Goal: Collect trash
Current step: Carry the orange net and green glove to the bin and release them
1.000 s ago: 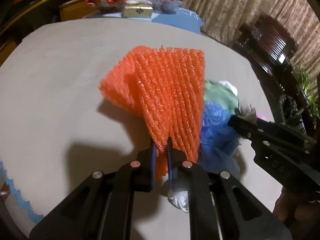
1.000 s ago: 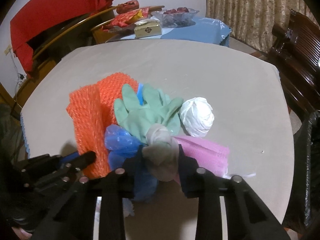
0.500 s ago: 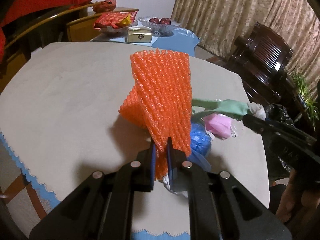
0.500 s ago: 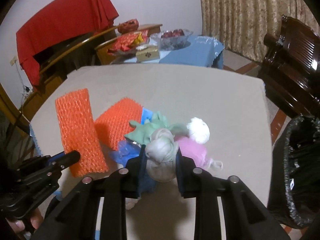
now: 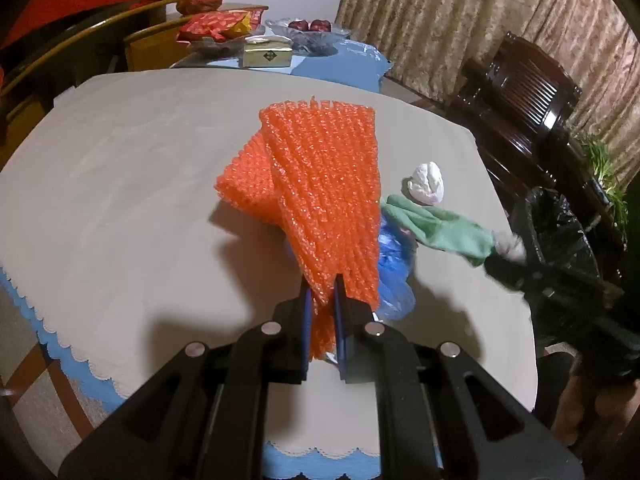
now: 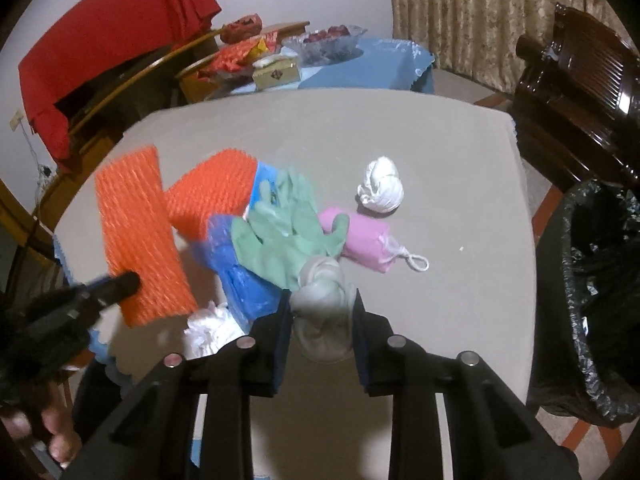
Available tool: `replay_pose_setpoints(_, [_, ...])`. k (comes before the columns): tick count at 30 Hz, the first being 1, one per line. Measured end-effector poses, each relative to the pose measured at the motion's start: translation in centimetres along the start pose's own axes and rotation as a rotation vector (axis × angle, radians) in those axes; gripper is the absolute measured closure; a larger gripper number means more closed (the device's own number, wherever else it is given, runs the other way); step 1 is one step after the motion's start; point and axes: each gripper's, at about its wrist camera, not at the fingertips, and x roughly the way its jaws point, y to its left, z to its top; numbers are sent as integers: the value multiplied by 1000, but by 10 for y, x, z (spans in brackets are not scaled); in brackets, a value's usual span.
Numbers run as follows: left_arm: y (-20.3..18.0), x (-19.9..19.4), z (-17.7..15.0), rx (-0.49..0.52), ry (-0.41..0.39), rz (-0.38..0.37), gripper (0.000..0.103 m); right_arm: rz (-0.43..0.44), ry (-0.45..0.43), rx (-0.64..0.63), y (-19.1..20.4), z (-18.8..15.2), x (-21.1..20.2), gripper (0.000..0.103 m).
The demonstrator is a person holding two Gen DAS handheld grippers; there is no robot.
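Beige table, left gripper pinching orange netting, right gripper clamping green glove

Two close tong-mounted views, shared table.

Left tool was clamped tight, fingers nearly together, pinching something thin and held raised, pointing forward. Right tool was clamped too, fingers set wider around a bulkier wad. Both sat side by side, left one blurred in right-wrist view.
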Motion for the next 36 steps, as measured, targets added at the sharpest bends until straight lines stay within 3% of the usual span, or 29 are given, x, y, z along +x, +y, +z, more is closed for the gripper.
replay_pose_setpoints(9, [-24, -22, 9, 45, -41, -5, 94, -1, -111, 17, -14, 25, -51, 77])
replay_pose_setpoints(19, [-70, -40, 14, 114, -58, -32, 94, -40, -196, 52, -45, 29, -104, 77])
replay_pose_setpoints(26, [-127, -41, 14, 168, -50, -57, 94, -101, -235, 91, -84, 20, -133, 77])
replay_pose_setpoints(36, [-224, -33, 10, 273, -54, -117, 94, -222, -252, 161, -167, -4, -165, 77])
